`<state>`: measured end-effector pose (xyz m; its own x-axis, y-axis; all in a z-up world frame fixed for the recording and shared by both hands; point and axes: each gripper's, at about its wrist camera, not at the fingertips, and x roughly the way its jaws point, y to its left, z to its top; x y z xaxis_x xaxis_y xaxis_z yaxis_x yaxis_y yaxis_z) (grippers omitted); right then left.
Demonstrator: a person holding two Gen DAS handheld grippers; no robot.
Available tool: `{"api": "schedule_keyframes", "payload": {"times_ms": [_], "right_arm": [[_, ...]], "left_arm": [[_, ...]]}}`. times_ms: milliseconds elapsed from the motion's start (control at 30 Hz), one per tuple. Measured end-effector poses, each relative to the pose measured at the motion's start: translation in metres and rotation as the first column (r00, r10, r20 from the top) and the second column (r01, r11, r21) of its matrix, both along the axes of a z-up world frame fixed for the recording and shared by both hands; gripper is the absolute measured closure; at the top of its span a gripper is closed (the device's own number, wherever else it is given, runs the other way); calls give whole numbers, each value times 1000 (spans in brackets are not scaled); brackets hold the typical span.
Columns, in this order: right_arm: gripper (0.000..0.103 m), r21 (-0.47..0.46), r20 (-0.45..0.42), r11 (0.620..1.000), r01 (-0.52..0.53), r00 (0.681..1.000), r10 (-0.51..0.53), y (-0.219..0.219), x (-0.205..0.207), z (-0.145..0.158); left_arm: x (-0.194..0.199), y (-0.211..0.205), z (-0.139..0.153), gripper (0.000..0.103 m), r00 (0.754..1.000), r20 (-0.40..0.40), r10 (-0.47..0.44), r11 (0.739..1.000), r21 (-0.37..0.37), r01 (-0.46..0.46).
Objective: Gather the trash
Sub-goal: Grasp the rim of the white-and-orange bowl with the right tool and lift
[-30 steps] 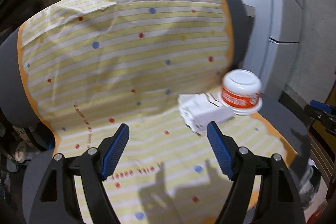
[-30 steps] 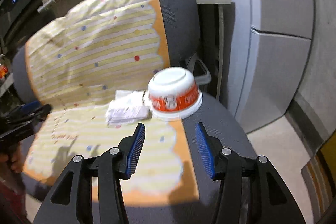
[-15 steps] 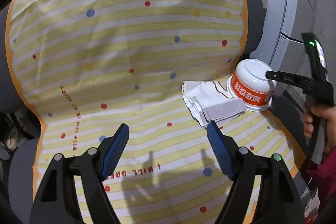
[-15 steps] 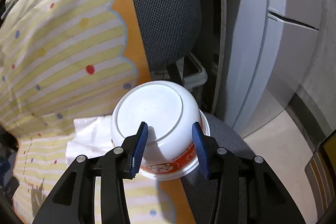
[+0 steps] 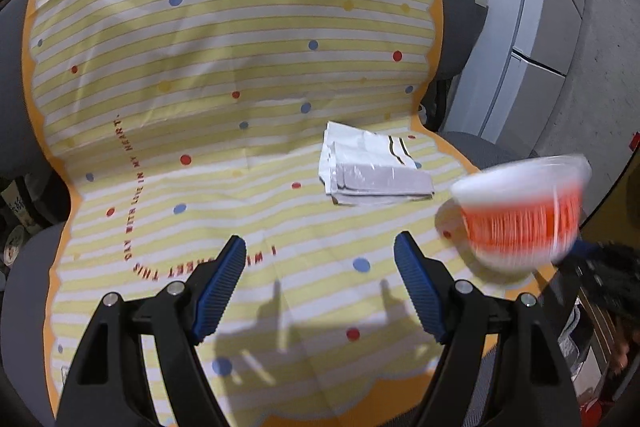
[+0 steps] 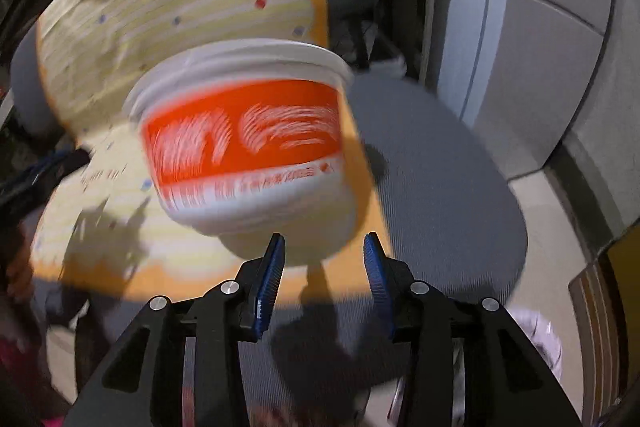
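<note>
Bowl (image 6: 248, 143) now upright, off the seat, grasped by tilted right hand-held gripper (image 6: 324, 267); left hand-held gripper (image 5: 320, 283) released.

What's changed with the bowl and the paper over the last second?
The right gripper closed its jaws on the upside-down orange-and-white bowl, lifted it off the chair cover and turned it rim-up. The folded white paper stayed put, and the left gripper stayed open and empty.

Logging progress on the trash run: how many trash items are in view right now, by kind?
Instant-noodle bowl, white and orange, at the right gripper: 1
Folded white plastic wrapper, on the chair cover: 1
Total: 2
</note>
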<state>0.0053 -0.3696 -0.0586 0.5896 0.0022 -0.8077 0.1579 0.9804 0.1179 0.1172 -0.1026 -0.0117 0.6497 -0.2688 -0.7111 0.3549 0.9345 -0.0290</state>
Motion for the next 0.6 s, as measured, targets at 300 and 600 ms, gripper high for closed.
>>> {"api": "schedule_keyframes", "payload": {"times_ms": [300,600], "right_arm": [[55,12,65,1000,0,998,0,15,-46,21],[76,29,255,988,149,955,-151,-12,-77,53]], "left_arm": [[-24,1,5,28,1000,6,9,1000,3,-9],[-36,9,17,28,999,38,22,1000,22,-23]]}}
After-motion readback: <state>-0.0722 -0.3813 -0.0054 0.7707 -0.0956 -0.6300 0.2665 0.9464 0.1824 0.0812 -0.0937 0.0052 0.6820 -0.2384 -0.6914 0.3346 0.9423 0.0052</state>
